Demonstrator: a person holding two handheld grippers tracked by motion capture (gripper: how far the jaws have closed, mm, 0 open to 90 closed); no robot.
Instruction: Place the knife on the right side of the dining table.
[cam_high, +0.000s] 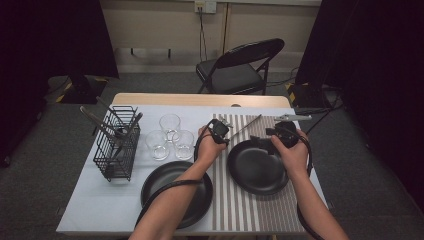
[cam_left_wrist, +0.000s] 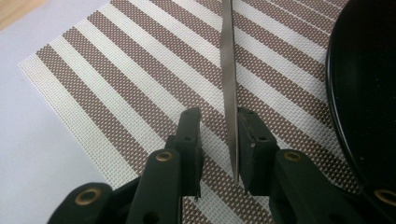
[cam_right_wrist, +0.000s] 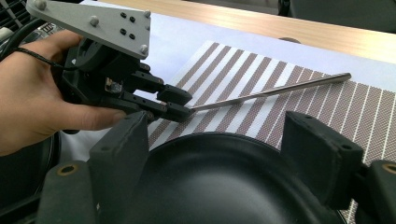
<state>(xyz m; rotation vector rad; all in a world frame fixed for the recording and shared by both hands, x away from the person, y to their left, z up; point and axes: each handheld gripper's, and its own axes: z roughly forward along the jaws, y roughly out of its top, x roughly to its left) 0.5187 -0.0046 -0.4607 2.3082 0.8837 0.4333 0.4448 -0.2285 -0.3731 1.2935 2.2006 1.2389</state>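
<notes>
A slim metal utensil lies slantwise on the striped placemat, behind a black plate. My left gripper is at its near end. In the left gripper view the jaws stand a little apart with the utensil between them, close to the right pad and with a gap on the left. My right gripper hangs over the plate's far rim. Its jaws are wide apart above the plate with nothing pinched. The left gripper and the utensil also show there.
A second black plate sits at the front left under my left forearm. Three clear glasses stand behind it, beside a black wire basket that holds utensils. A folding chair stands beyond the table's far edge.
</notes>
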